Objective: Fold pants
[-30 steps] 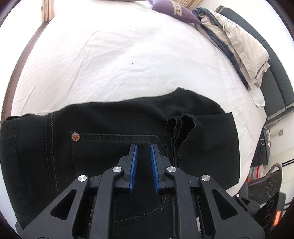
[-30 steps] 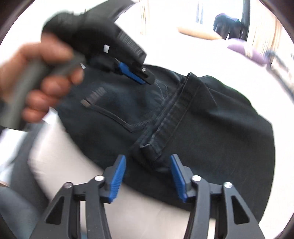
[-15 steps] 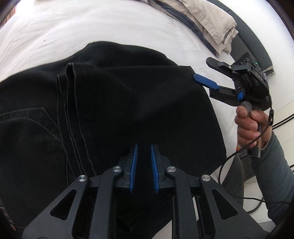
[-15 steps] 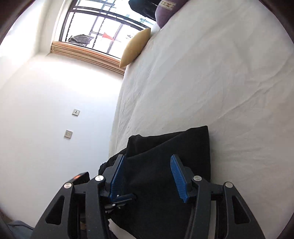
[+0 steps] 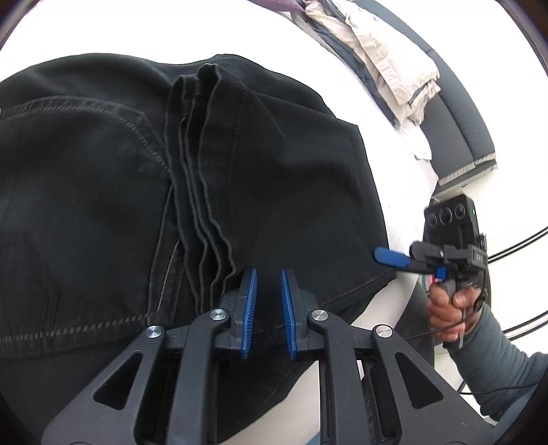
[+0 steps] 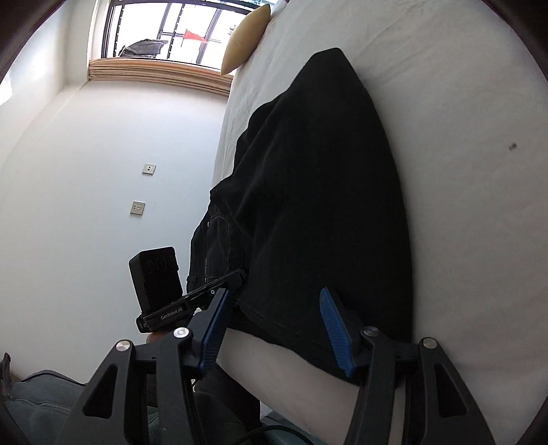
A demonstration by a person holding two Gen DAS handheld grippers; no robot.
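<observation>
Left wrist view first: your left gripper (image 5: 267,291) sits low over the near edge of the black pants (image 5: 274,164), pads nearly clenched with only a thin slit between them, and no cloth looks pinched in there, so I'd call it closed on nothing. The pants spread out ahead of and to both sides of that claw on the white bed (image 5: 102,30); the bunched hems (image 5: 205,171) run straight away from the left pad. Off to the right, your right gripper (image 5: 390,256) pokes at the pants' right-hand edge, held by your hand (image 5: 448,304).

Right wrist view: the right gripper (image 6: 270,328) has its jaws opening, with the pants' near edge (image 6: 284,328) lying between the pads but not squeezed as far as I can see. From this claw the folded bundle's long axis runs straight ahead, up the bed. The left gripper (image 6: 236,277) is just left of it, at the same edge.

So both claws are on the near edge, right one nearer the corner.

Count: one pair of pants, two grippers, one pile of other clothes (image 5: 383,58), one yellowish pillow (image 6: 245,37).
</observation>
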